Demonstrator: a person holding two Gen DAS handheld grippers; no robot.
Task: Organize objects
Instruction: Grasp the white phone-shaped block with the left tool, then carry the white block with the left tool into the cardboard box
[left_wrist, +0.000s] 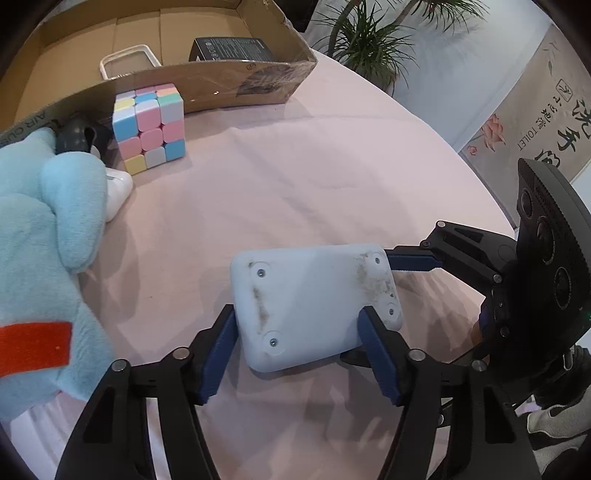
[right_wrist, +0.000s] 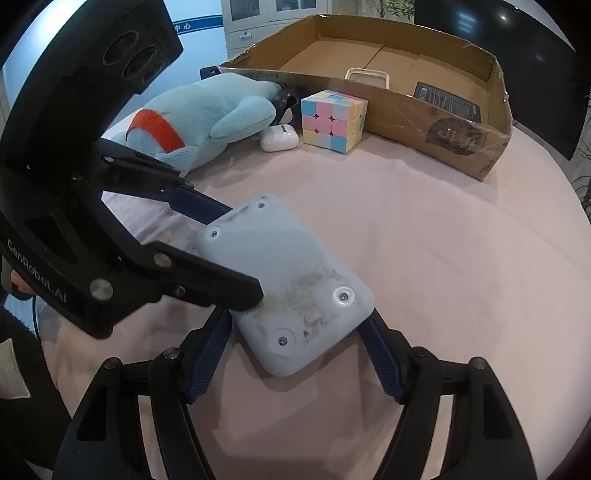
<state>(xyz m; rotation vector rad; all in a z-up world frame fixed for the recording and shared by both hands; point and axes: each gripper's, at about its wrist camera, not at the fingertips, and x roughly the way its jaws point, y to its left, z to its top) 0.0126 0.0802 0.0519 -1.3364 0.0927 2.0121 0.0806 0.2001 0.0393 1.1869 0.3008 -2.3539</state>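
Observation:
A pale blue flat plastic device (left_wrist: 314, 299), underside up with screws and dirt marks, is held just above the pink tablecloth. My left gripper (left_wrist: 299, 332) is shut on one end of it. My right gripper (right_wrist: 295, 332) is shut on the other end, and shows in the left wrist view at the right (left_wrist: 413, 263). The device also shows in the right wrist view (right_wrist: 280, 280). A pastel puzzle cube (left_wrist: 149, 127), a blue plush toy (left_wrist: 44, 251) and a white earbud case (right_wrist: 279, 138) lie near the cardboard box (right_wrist: 436, 125).
The open box holds a white-rimmed clear case (left_wrist: 129, 61) and a black packet (left_wrist: 229, 50). A dark object (left_wrist: 79, 136) lies between the plush and the box wall. The round table's edge (left_wrist: 480, 184) runs at the right; a plant stands beyond it.

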